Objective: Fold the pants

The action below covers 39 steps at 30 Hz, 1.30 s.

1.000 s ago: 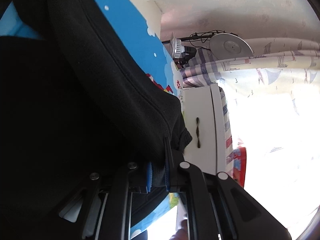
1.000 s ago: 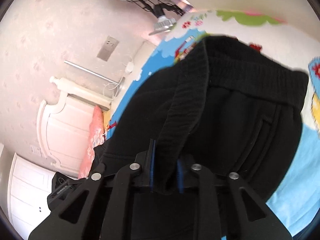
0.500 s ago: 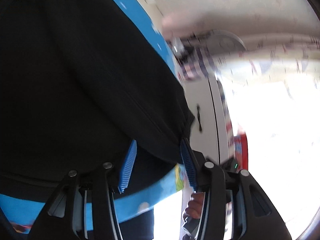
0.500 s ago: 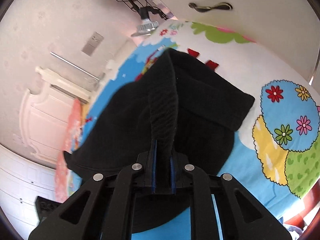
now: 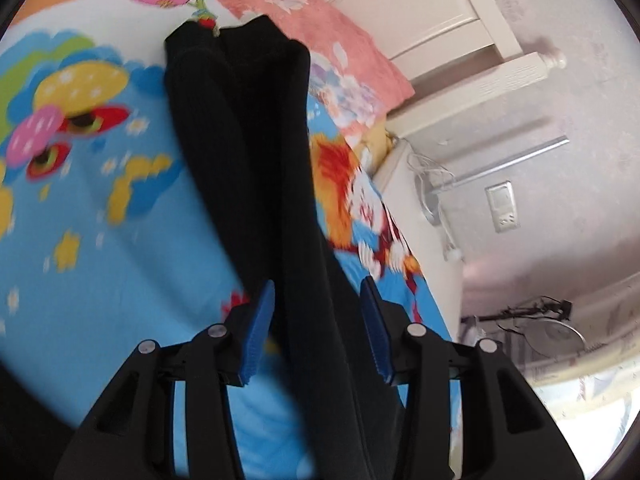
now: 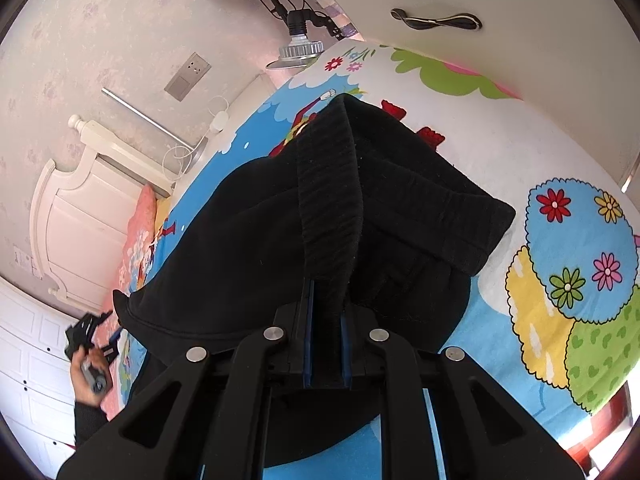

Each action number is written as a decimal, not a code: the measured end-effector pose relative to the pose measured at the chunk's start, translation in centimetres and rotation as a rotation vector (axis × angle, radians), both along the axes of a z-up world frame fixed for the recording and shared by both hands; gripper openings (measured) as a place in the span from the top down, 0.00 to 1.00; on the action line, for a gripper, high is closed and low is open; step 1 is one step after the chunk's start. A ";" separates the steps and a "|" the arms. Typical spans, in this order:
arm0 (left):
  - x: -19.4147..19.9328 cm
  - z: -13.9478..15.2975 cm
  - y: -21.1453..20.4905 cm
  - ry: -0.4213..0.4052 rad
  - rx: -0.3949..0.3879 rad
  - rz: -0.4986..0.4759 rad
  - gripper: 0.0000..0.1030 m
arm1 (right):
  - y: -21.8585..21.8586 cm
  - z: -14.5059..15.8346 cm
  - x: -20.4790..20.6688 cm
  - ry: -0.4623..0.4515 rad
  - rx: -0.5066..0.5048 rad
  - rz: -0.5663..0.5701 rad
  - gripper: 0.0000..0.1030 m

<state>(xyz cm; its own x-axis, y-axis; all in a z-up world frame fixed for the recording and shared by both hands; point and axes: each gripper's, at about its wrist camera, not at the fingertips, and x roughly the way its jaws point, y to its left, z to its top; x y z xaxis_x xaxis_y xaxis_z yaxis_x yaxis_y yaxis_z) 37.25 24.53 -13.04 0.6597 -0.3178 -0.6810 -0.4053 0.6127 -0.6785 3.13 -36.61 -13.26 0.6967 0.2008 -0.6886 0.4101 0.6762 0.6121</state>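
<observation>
The black pants [image 5: 248, 152] lie on a bed with a bright cartoon sheet [image 5: 80, 208]. In the left wrist view the two legs stretch away toward the pillow. My left gripper [image 5: 316, 328] is open with its blue pads either side of the cloth, gripping nothing. In the right wrist view my right gripper [image 6: 326, 336] is shut on the ribbed waistband [image 6: 328, 200] and holds it raised, with the pants [image 6: 240, 260] folded under it. The left gripper [image 6: 90, 336] shows small at the far left, held in a hand.
A pink floral pillow [image 5: 320, 32] lies at the head of the bed against a white headboard [image 5: 460, 20]. A white cabinet with a handle [image 6: 436, 22] stands beyond the bed's far side. A lamp [image 6: 298, 48] and a wall socket [image 6: 188, 76] are near the wall.
My left gripper has opened, let go of the pants and swung round to look along the legs toward the pillow. My right gripper still grips the waistband, now held over the folded pants.
</observation>
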 end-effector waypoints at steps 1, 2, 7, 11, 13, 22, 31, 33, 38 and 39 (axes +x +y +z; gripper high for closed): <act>1.3 -0.1 0.1 0.025 0.027 0.002 0.61 | 0.0 0.0 0.1 0.006 -0.004 0.005 0.86; 2.3 -0.5 -0.2 0.054 0.029 -0.008 0.65 | 0.0 0.1 0.3 0.015 -0.008 0.011 0.86; 2.5 1.3 0.7 0.050 0.081 -0.060 0.95 | -1.2 1.1 1.2 0.022 0.029 0.051 0.87; -4.6 5.7 1.5 -0.006 0.062 -0.039 0.95 | -3.0 4.0 1.5 -0.012 0.023 0.085 0.87; -10.2 7.1 2.0 -0.037 0.033 -0.009 0.95 | -4.1 5.3 1.3 -0.025 0.009 0.097 0.87; -30.6 -1.5 1.3 -0.030 -0.047 0.019 0.92 | -6.3 1.2 1.4 0.103 -0.158 0.126 0.87; -33.5 -1.6 9.3 -0.132 -0.149 0.240 0.64 | -5.5 1.3 -0.3 0.067 -0.208 0.087 0.71; -33.2 -2.8 11.3 -0.092 -0.195 0.295 0.64 | -5.2 1.5 -0.8 0.058 -0.220 0.077 0.66; -31.9 -4.2 14.3 -0.075 -0.222 0.338 0.63 | -6.1 1.8 -2.5 0.027 -0.168 0.010 0.18; -31.5 -4.2 14.6 -0.078 -0.218 0.329 0.62 | -6.3 2.0 -2.8 0.027 -0.164 0.003 0.18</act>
